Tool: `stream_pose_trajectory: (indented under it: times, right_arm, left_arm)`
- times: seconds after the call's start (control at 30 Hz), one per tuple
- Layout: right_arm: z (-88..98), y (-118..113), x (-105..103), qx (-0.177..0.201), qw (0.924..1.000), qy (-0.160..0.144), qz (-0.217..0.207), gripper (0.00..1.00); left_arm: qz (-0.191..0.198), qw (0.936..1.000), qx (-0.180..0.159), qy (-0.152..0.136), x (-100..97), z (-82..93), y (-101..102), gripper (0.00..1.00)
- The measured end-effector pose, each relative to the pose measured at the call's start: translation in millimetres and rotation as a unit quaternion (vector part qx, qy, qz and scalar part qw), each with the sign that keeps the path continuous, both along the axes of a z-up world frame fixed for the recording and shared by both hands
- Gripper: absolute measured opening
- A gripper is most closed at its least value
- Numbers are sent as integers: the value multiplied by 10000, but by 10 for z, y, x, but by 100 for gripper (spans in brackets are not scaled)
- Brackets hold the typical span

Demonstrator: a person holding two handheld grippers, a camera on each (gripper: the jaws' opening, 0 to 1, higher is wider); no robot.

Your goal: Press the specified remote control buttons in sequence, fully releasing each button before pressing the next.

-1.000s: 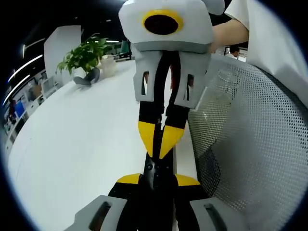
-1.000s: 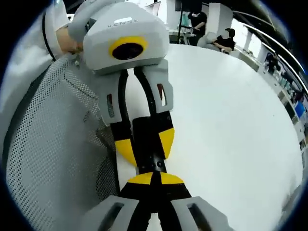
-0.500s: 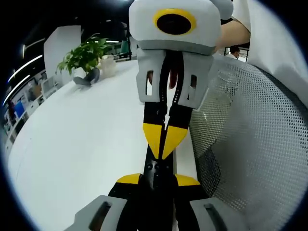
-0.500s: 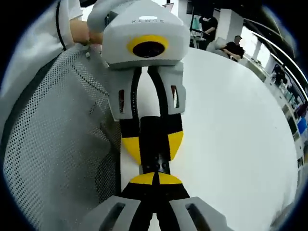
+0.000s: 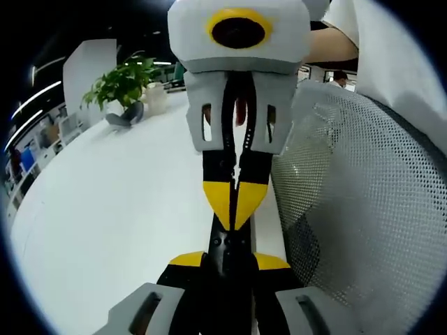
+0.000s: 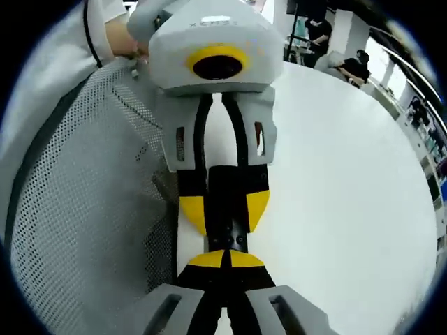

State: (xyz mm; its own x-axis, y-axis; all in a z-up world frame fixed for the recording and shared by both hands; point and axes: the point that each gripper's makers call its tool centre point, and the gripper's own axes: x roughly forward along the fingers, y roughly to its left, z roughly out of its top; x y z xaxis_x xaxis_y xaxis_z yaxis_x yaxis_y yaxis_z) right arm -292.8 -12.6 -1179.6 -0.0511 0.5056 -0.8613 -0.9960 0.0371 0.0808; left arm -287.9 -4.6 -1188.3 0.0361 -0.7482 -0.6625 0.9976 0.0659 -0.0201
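White worktop (image 5: 126,209) of an open office lies under both tools. From the left tool (image 5: 229,259), gripping a slim black remote control (image 5: 225,255) between its tips, the right tool (image 6: 225,259) comes nose-on, closed, its tips at the remote's far end. The remote is probably light, stiff and slick, best held by its long edges. Beyond, the left gripper view has a potted plant (image 5: 122,82); the right gripper view has seated people (image 6: 356,63). A mesh chair back (image 5: 363,202) stands just beside.
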Motion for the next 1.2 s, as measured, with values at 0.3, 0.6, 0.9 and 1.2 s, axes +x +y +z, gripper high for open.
stream_pose_trajectory:
  times: [0.3, 0.6, 0.9, 1.2]
  right_arm:
    - [-30, -92, 21, -135, 9998, -40, -105, 0]
    - [-51, -93, 23, -657, 9962, -539, 215, 0]
    - [-16, -114, 38, 44, 9981, -7, -620, 0]
    - [-11, -212, 14, -169, 9985, -94, -515, 0]
  left_arm:
    - [-13, 10000, 2, -22, -4, 0, -12, 25]
    - [-16, 10000, 7, -34, -2, -3, -15, 25]
    - [25, 10000, 30, -41, -4, -3, -15, 25]
    - [31, 10000, 17, -32, -7, -1, -12, 25]
